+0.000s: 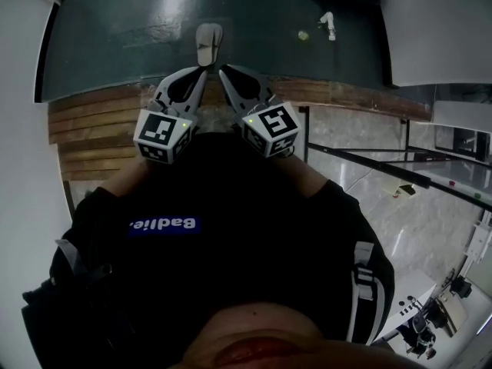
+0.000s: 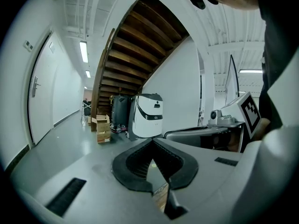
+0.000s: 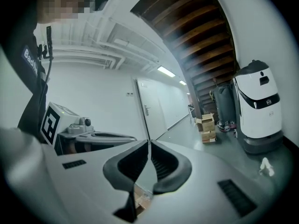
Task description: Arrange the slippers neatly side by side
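Note:
One grey slipper (image 1: 208,43) lies on the dark floor in the head view, just beyond both gripper tips. A small white object (image 1: 329,25) lies further right on the floor, too small to identify; it also shows low in the right gripper view as the white object (image 3: 266,167). My left gripper (image 1: 202,72) and right gripper (image 1: 223,72) are held close together in front of the person's chest, tips nearly touching each other. The left gripper (image 2: 152,143) is shut with nothing in it, and so is the right gripper (image 3: 148,143). Neither touches the slipper.
Wooden steps (image 1: 92,129) curve beneath the grippers. A white cleaning robot (image 2: 147,115) and cardboard boxes (image 2: 100,127) stand under a wooden staircase (image 2: 135,45). A closed door (image 3: 152,108) is in the corridor wall. A tiny yellowish scrap (image 1: 303,34) lies on the floor.

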The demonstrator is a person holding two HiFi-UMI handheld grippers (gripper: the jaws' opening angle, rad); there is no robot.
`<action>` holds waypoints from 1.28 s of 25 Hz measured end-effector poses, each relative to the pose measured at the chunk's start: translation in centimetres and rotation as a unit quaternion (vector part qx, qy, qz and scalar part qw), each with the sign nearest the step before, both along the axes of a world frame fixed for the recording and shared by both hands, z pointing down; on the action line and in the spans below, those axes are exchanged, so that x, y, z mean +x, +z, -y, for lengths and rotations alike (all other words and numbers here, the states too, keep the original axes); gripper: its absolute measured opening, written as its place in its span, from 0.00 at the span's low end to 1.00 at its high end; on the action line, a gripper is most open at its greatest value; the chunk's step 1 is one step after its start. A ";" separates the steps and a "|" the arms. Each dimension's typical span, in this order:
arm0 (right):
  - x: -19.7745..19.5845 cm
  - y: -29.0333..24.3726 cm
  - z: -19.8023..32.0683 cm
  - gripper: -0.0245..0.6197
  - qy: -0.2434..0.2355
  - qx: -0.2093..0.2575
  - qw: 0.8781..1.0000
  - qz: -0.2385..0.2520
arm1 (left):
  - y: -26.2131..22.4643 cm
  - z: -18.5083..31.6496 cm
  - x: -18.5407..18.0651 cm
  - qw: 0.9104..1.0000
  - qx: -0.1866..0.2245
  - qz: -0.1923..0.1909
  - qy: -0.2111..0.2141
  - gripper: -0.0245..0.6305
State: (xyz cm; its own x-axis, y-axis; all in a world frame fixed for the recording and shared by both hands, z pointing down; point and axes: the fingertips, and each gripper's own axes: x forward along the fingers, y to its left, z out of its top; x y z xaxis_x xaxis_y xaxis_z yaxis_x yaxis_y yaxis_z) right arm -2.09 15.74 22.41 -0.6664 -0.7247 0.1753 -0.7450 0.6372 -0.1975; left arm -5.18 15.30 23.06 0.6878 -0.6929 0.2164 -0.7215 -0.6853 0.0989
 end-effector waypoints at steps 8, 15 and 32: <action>3.2 1.1 0.9 0.04 -0.019 -0.014 1.000 0.012 | 1.0 0.2 3.4 1.000 -0.014 0.011 -0.014 0.04; 3.6 2.1 1.7 0.04 -0.033 -0.029 0.999 0.016 | 2.3 0.5 3.5 0.999 -0.027 0.017 -0.026 0.04; -5.2 3.8 11.2 0.04 0.027 -0.055 0.997 -0.040 | 5.8 11.2 -4.8 0.996 -0.073 -0.024 0.047 0.11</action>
